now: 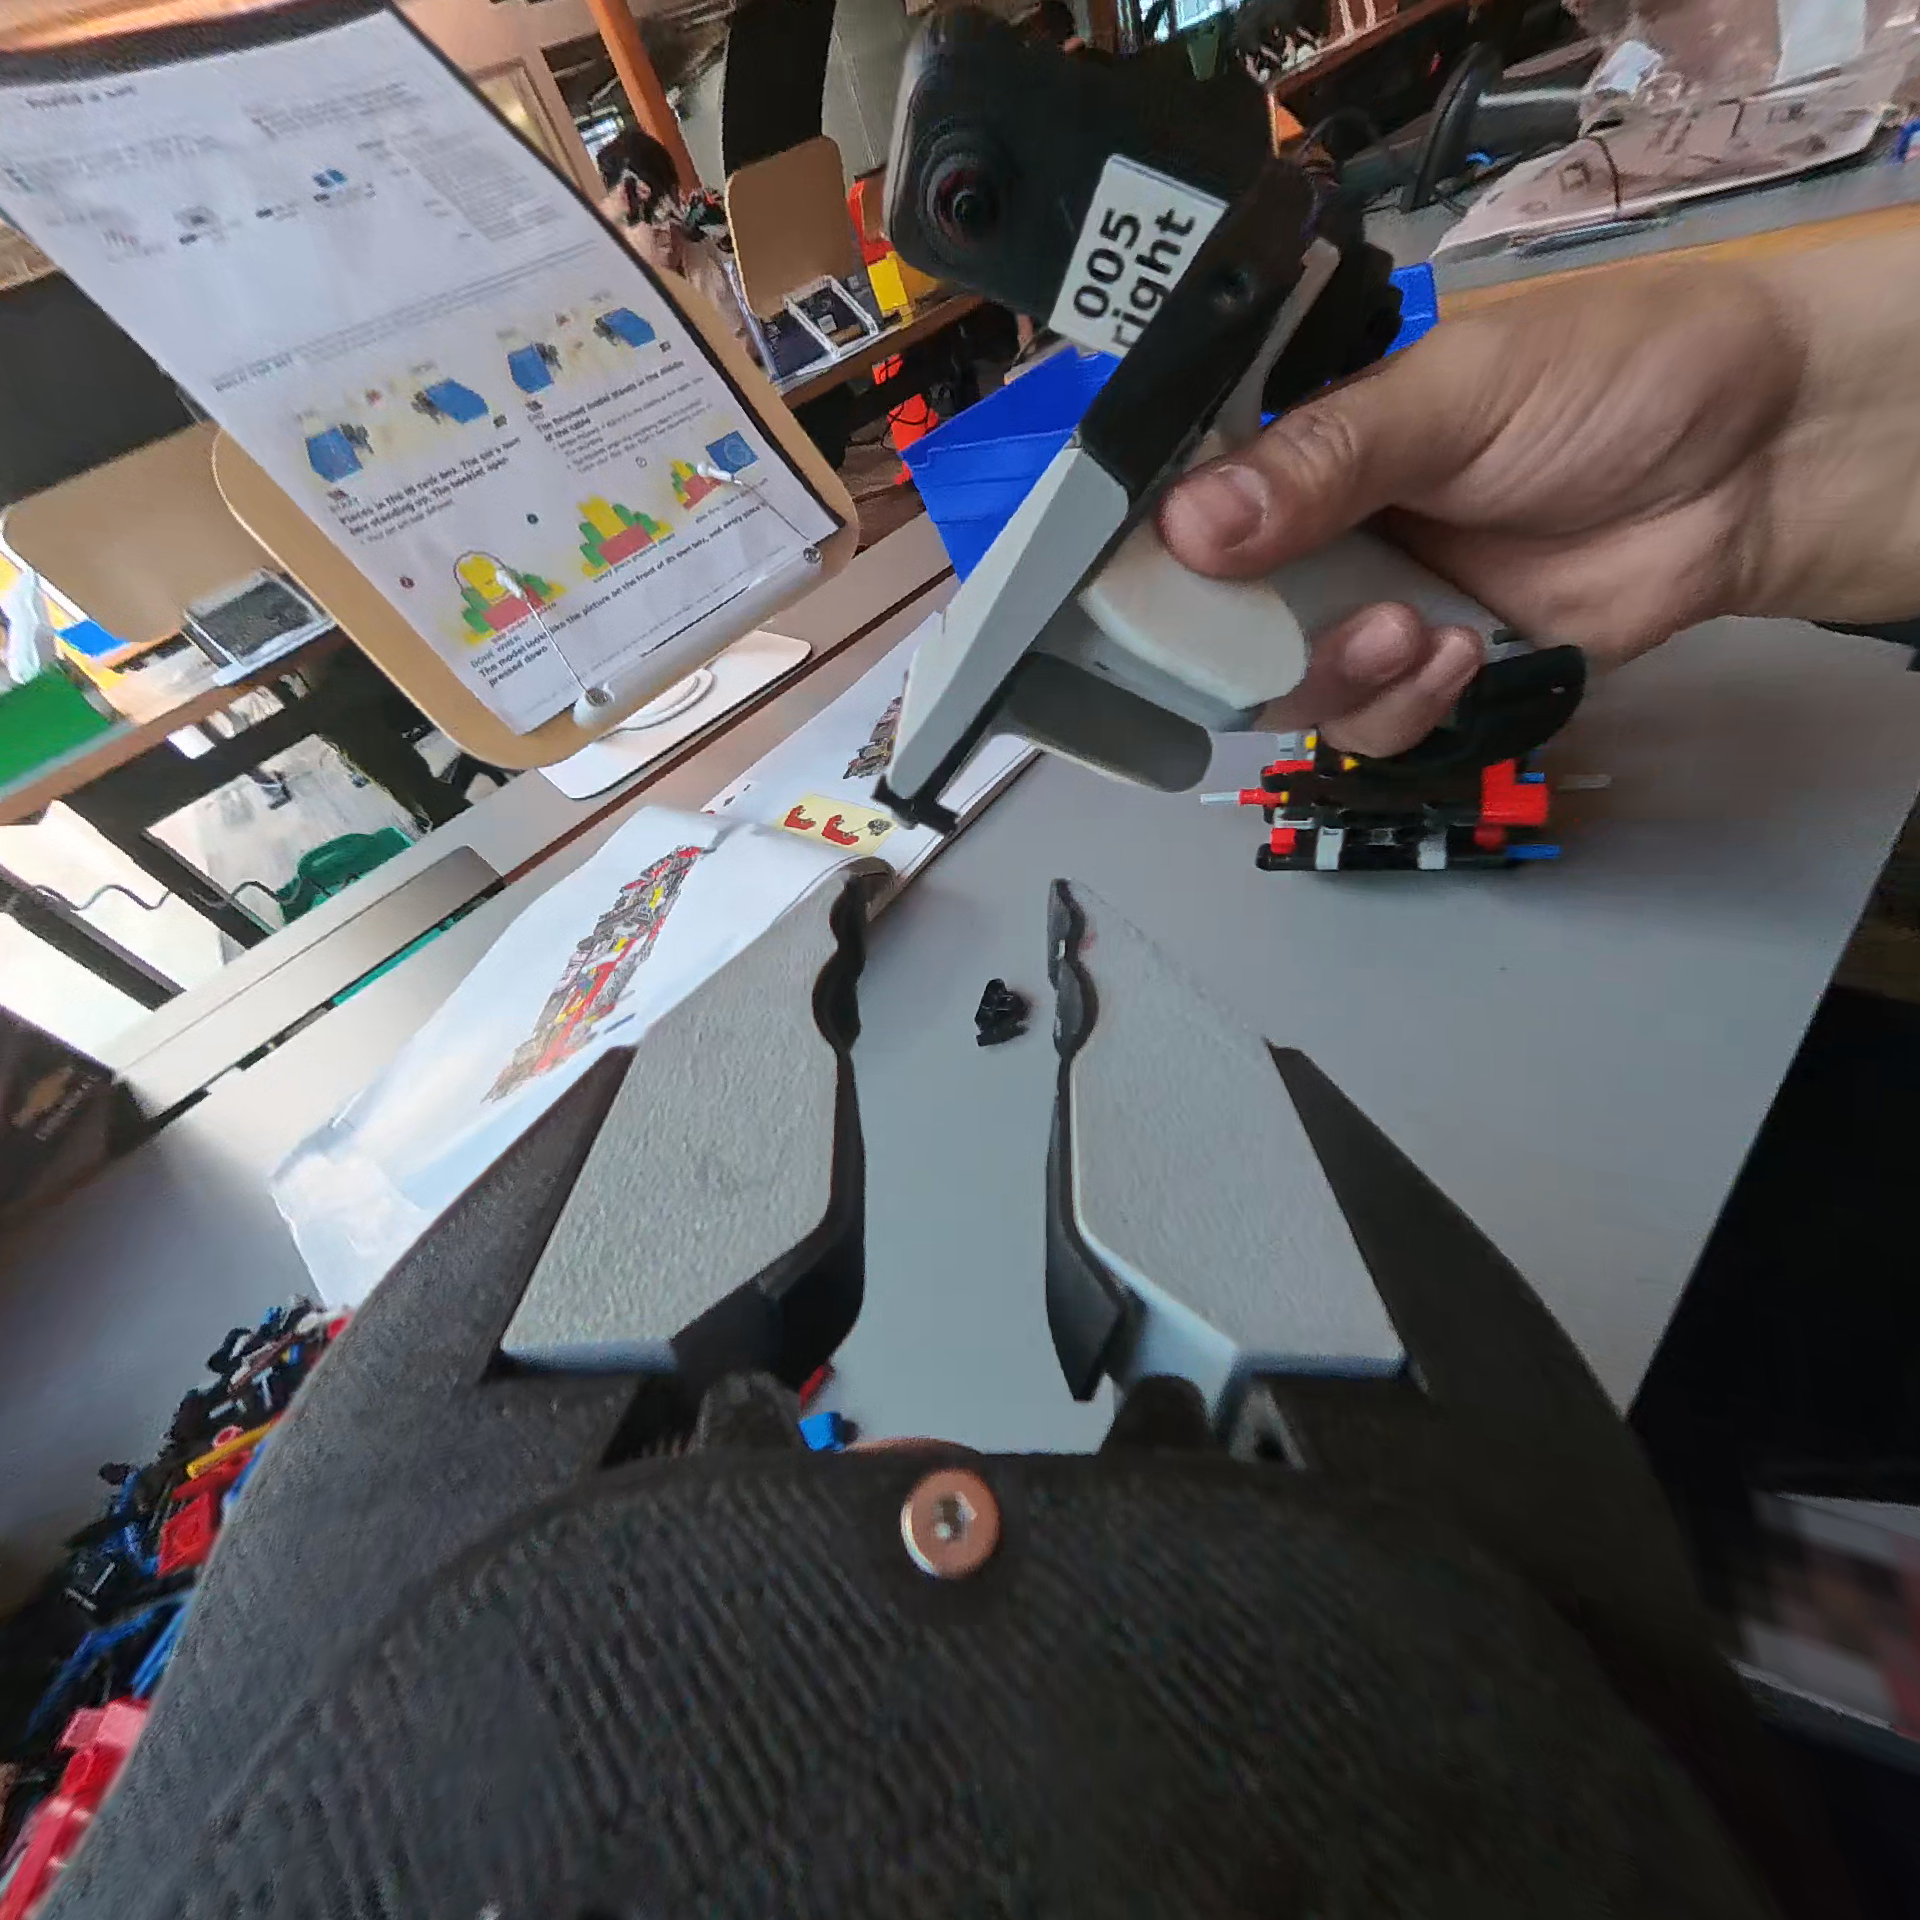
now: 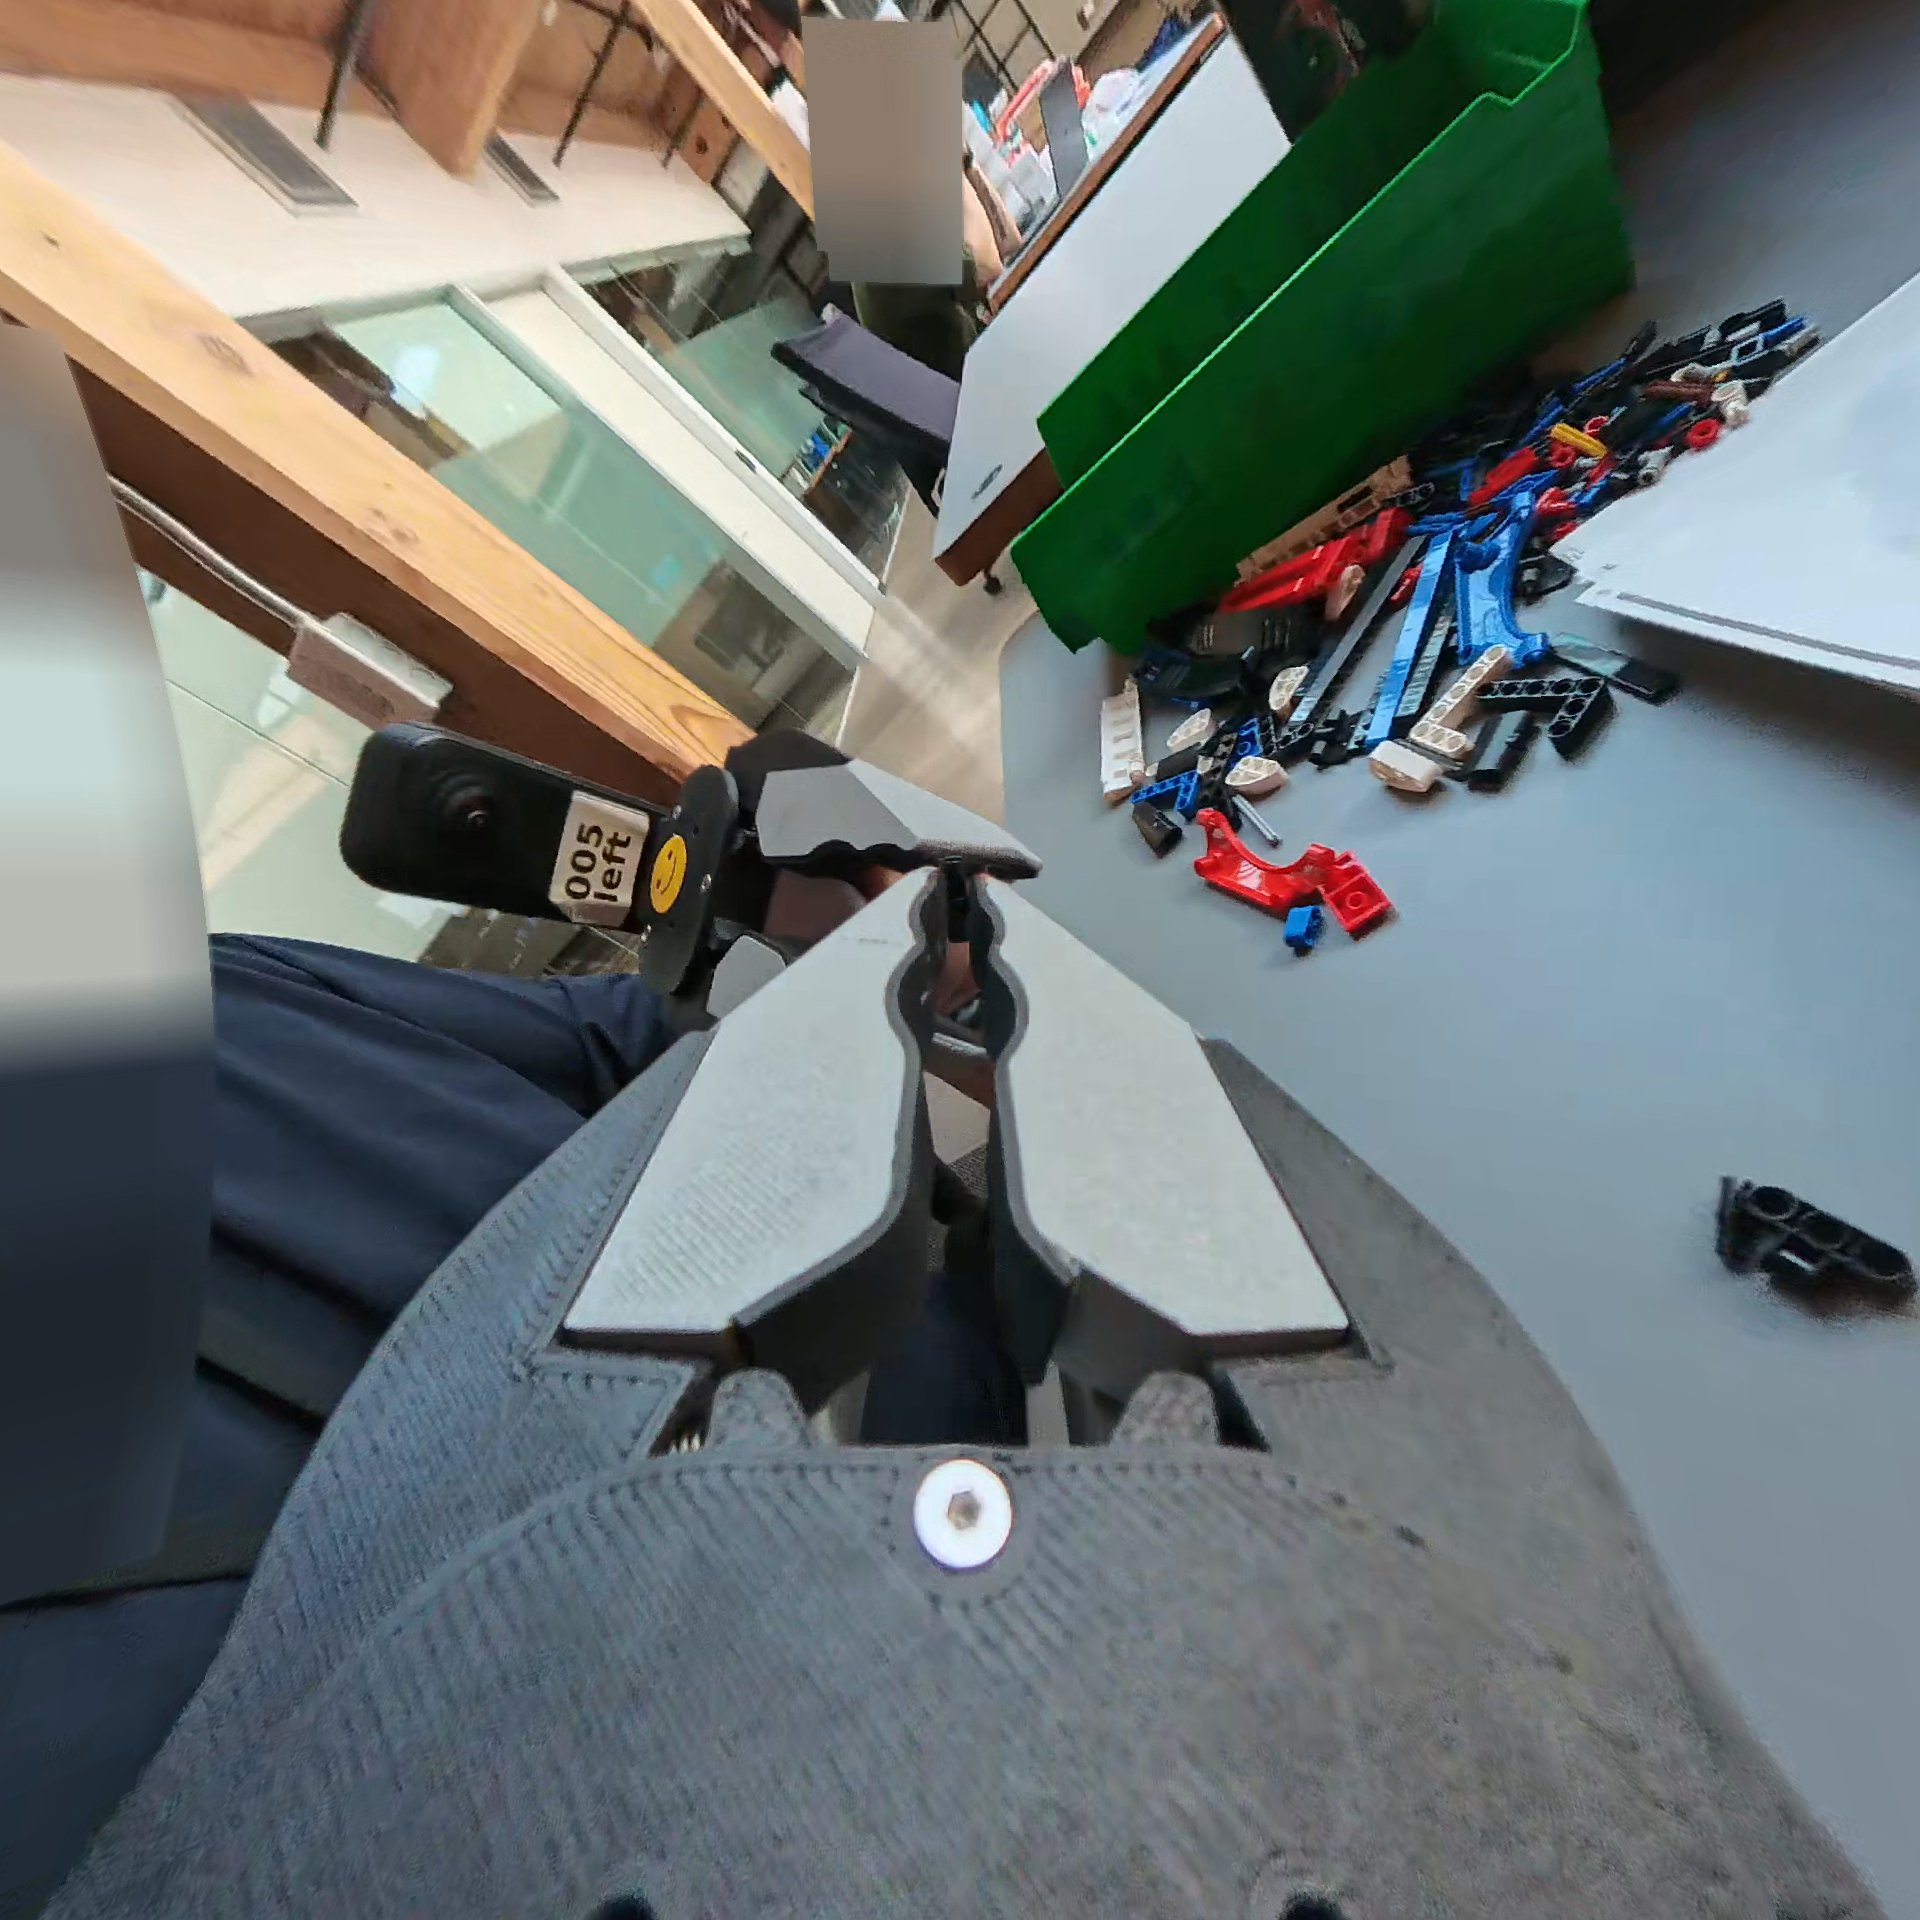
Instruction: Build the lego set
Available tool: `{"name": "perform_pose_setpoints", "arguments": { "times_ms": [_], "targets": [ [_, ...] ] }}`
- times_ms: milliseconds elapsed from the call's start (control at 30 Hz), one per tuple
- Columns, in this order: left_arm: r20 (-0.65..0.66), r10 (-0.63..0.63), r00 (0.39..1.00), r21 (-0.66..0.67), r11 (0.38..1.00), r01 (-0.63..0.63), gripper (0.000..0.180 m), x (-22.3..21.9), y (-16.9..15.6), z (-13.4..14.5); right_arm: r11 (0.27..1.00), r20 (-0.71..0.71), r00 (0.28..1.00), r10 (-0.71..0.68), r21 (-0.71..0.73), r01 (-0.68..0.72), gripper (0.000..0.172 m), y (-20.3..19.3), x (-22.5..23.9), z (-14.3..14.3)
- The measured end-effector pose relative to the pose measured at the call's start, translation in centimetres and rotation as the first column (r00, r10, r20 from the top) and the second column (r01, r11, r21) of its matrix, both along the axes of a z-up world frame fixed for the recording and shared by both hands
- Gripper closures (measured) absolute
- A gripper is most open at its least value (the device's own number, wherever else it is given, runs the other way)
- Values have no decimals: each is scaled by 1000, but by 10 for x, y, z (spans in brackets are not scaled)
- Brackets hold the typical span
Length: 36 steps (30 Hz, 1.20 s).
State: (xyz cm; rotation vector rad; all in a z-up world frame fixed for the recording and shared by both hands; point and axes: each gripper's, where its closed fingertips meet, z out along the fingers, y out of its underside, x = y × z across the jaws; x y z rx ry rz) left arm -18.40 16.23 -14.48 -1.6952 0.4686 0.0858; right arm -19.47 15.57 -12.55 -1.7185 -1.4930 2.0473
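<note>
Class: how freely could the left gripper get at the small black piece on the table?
Probably freely. The left gripper is open, and the black piece lies on bare table between its fingertips, untouched. The booklet lies off to one side; nothing covers the piece.

A plain grey bench is seen under everything. The left tool is made of pale grey fingers lined in black on a ribbed dark grey body. A small black piece is seen between them. The built model is coloured black, red, grey and blue. The bin is bright green. The loose parts are mixed blue, black, red and cream. A white booklet is printed in red, yellow and black.
</note>
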Motion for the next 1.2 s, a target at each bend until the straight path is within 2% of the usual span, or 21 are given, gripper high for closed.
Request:
{"name": "perform_pose_setpoints", "arguments": {
  "times_ms": [167, 300, 467, 700, 833, 933, 1033, 1200],
  "targets": [
    [31, 10, 999, 32, 999, -11, 157, 11, -5, 12, 997, -55, 996, -77, -3, 77, 171, -5, 10, 5],
    [161, 8, 987, 2, 1000, -9, 159, 17, -6, 16, 983, -150, 971, -186, -30, 183, 171, -2, 15, 15],
    [380, -53, 924, -30, 997, 70, 165, 25, -6, 20, 964, -228, 939, -256, 16, 266, 172, -5, 19, 16],
    [491, -98, 866, -40, 990, 134, 177, 27, -8, 25, 955, -291, 920, -260, 66, 291, 172, -11, 23, 16],
    [480, -103, 871, -55, 987, 148, 177, 27, -8, 21, 949, -299, 917, -266, 86, 303, 171, -12, 23, 13],
    [408, -112, 906, -96, 982, 164, 178, 28, -8, 14, 945, -271, 931, -244, 151, 291, 172, -11, 26, 6],
    [282, -110, 953, -156, 975, 158, 178, 28, -7, 1, 916, -248, 943, -220, 279, 287, 169, -9, 30, -2],
    [109, -116, 987, -200, 970, 136, 178, 29, -9, -8, 824, -208, 964, -164, 509, 250, 163, -10, 36, -11]
  ]
}}
